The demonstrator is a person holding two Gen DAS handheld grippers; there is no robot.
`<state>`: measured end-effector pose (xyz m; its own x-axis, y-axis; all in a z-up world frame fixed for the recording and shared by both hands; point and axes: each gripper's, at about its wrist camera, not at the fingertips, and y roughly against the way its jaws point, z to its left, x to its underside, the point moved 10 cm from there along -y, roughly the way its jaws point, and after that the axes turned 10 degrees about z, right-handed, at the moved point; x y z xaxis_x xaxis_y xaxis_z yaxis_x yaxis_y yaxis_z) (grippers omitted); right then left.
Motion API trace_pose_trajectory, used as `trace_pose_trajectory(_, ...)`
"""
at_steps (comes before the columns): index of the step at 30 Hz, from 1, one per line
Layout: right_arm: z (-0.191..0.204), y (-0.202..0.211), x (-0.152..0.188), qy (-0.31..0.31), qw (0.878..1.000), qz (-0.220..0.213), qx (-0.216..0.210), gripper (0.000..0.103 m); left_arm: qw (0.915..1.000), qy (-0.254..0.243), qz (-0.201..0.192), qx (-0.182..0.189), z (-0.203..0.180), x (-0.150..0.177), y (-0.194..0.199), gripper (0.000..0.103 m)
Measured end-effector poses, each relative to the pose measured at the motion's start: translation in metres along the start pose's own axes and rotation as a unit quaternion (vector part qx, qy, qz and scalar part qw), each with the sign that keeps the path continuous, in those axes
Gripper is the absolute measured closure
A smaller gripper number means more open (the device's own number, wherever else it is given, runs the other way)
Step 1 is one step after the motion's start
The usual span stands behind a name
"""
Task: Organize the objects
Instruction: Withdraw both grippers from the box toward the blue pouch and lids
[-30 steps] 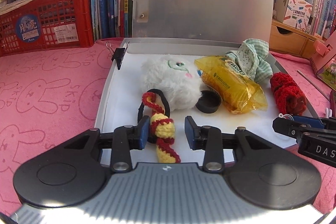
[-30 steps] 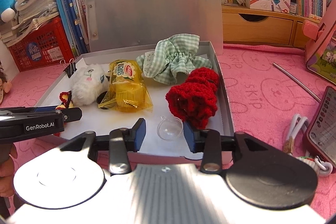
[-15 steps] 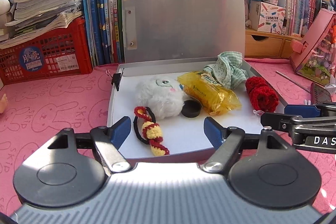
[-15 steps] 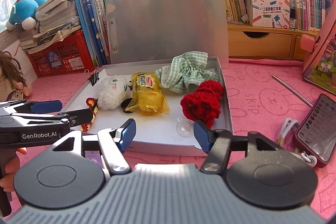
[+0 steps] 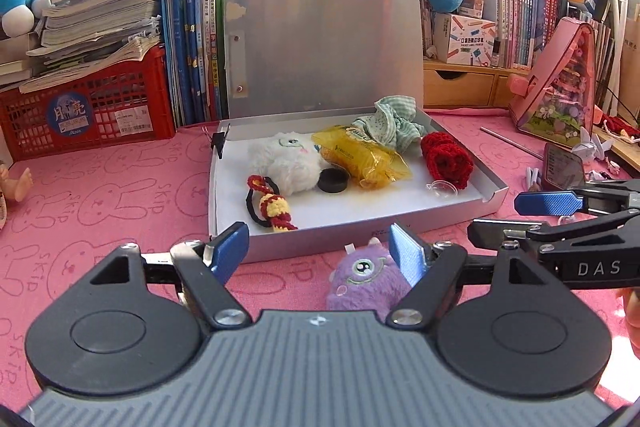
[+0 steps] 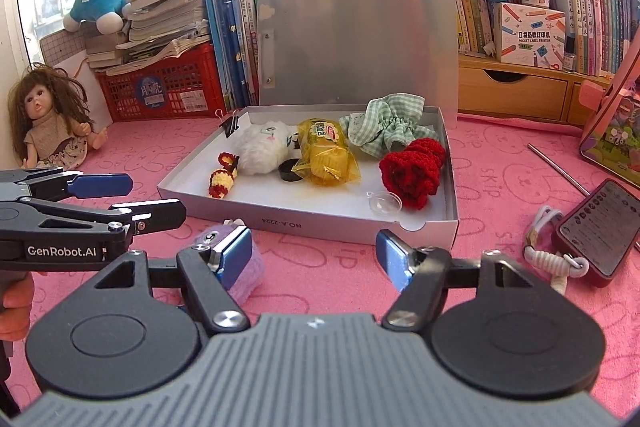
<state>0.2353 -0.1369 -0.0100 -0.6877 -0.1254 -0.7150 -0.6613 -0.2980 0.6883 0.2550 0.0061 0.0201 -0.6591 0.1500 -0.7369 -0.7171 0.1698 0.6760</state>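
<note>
An open silver box [image 5: 304, 243] [image 6: 320, 223] lies on the pink cloth with its lid up. It holds a white plush [image 5: 286, 161], a red-yellow crochet hair tie [image 5: 274, 209], a black cap [image 5: 333, 181], a yellow packet [image 5: 362, 157], a green checked scrunchie [image 5: 386, 123], a red crochet piece [image 5: 446, 159] and a clear dome [image 5: 442, 189]. A purple plush [image 5: 362, 281] [image 6: 244, 275] lies on the cloth in front of the box. My left gripper [image 5: 320, 251] is open and empty above it. My right gripper [image 6: 316, 259] is open and empty beside it.
A red crate [image 5: 88, 103], stacked papers and upright books stand behind the box. A doll [image 6: 50, 123] sits at far left. A phone [image 6: 600, 227], a white cord [image 6: 554, 255], a metal rod [image 6: 558, 169] and a pink case [image 5: 560, 91] lie to the right.
Both grippers have opened wide and pulled back out of the box, leaving the hair tie and clear dome inside. The purple plush has come into view in front of the box.
</note>
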Motion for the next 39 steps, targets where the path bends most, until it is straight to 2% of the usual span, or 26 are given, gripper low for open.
trace_pose_trajectory(12, 0.012, 0.013, 0.023, 0.018, 1.0, 0.01, 0.004, 0.022, 0.9999, -0.004, -0.012, 0.012, -0.01, 0.03, 0.037, 0.021)
trace_pose_trajectory(22, 0.017, 0.02, 0.043, 0.012, 1.0, 0.022, -0.016, 0.021, 0.9999, -0.003, -0.013, 0.009, -0.012, 0.061, 0.057, 0.018)
trace_pose_trajectory(39, 0.034, 0.017, 0.067, 0.002, 0.998, 0.048, -0.052, 0.018, 0.9992, 0.023, 0.027, 0.02, -0.011, 0.134, 0.071, 0.018)
